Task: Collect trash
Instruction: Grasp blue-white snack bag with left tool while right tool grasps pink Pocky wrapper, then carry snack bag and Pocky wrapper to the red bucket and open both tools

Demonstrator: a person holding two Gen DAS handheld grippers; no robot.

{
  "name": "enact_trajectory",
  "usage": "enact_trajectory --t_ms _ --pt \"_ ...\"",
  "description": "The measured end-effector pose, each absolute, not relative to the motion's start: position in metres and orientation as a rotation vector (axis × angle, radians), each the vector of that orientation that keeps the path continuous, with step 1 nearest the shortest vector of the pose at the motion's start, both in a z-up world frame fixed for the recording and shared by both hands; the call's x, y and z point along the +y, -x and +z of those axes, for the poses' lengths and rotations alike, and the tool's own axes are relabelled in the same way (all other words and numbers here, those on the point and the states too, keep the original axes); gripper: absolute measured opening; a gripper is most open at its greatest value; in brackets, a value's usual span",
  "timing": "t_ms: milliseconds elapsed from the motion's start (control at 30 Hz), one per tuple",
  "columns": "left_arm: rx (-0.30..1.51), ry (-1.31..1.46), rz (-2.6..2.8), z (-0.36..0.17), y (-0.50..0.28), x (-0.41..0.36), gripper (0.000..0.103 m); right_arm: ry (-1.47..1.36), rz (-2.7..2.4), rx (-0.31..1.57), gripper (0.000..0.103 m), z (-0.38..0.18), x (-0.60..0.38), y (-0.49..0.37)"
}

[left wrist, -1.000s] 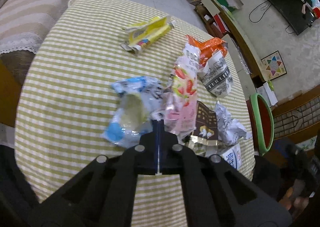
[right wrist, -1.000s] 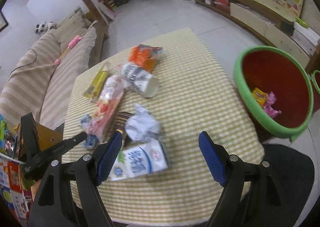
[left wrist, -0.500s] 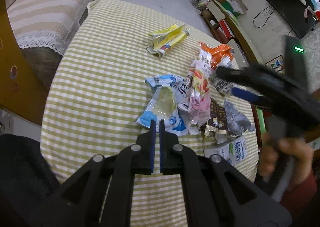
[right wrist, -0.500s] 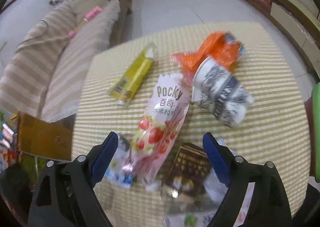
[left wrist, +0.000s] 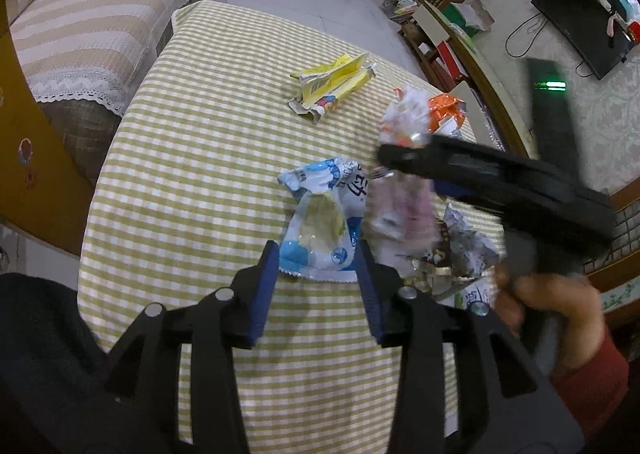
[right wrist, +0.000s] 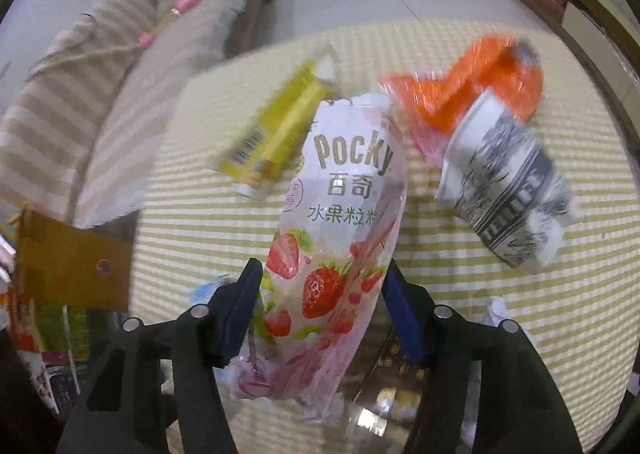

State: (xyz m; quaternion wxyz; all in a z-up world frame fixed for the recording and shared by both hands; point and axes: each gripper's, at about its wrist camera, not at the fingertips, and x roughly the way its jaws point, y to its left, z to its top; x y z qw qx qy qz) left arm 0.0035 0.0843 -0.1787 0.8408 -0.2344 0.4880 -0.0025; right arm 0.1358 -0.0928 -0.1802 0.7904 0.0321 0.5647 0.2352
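Little looks collected yet: wrappers still litter the table [left wrist: 200, 157]. In the lower middle of the left view, the left gripper [left wrist: 318, 274] has its fingers spread either side of the blue wrapper [left wrist: 320, 230]. The right gripper [right wrist: 324, 306], fingers also spread, straddles the pink Pocky bag [right wrist: 344, 221]; whether they touch it is unclear.

From the left wrist view the right gripper [left wrist: 404, 157] is smeared with motion, and the pink Pocky bag [left wrist: 400, 209] under it is only a soft blur. The crumpled paper [left wrist: 468, 250] and a carton at the table's right edge are half hidden behind that gripper and hand [left wrist: 556, 318]. In the right wrist view the paper cup [right wrist: 508, 189], orange wrapper [right wrist: 480, 81] and yellow box [right wrist: 280, 133] are streaked, print unreadable.
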Motion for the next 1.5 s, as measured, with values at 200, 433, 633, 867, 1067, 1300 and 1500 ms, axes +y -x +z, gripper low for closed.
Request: enact_trajectory --t_ms 200,433,633,867,1067,1300,1500 --pt "1.048 0.489 0.000 -0.189 -0.020 0.081 0.045 -0.119 0.523 1.109 0.055 -0.138 -0.131 -0.109" --pt "1.062 0.452 0.005 -0.201 -0.045 0.069 0.052 -0.162 0.489 1.095 0.055 -0.131 -0.163 -0.082" --pt "1.096 0.401 0.009 -0.210 -0.054 0.061 0.021 -0.200 0.473 1.103 0.055 -0.132 -0.181 -0.063" --pt "1.034 0.420 -0.001 -0.186 -0.039 0.062 0.012 -0.228 0.471 1.095 0.055 -0.128 -0.192 -0.055" --pt "0.996 0.420 -0.031 -0.166 -0.033 0.054 0.012 -0.255 0.458 1.091 0.055 -0.127 -0.199 -0.052" --pt "0.950 0.409 -0.079 -0.141 -0.029 0.041 0.012 -0.270 0.450 1.055 0.055 -0.114 -0.208 -0.049" --pt "0.926 0.398 -0.107 -0.127 -0.028 0.032 0.012 -0.289 0.438 1.031 0.055 -0.107 -0.220 -0.047"
